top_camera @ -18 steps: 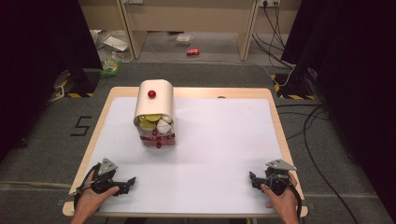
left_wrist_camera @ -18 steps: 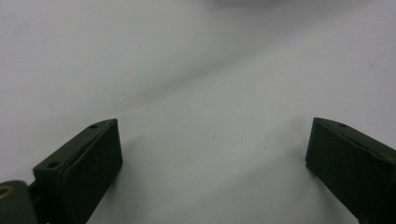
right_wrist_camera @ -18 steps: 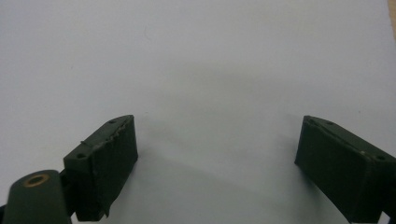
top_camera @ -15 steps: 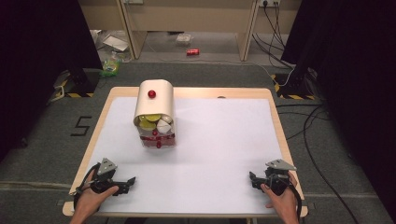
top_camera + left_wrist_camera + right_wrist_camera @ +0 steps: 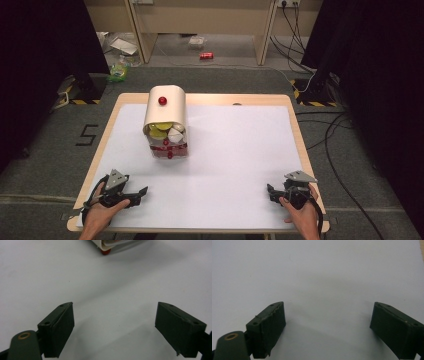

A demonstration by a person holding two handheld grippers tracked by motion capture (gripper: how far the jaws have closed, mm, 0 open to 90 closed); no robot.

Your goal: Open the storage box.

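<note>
The left tongs [image 5: 139, 192] rest at the near left corner of the white-covered wooden counter [image 5: 240, 150], jaws spread wide and empty; the right tongs [image 5: 270, 190] rest at the near right corner, likewise wide apart with nothing between them. Well ahead of the left tongs stands the cream, round-topped container with a red knob [image 5: 165, 121], holding yellow and white pieces.

A hasty approach could knock the container over and spill its load, since it looks tall and narrow. What the pieces inside are, and how the red base fastens, is hard to make out.
</note>
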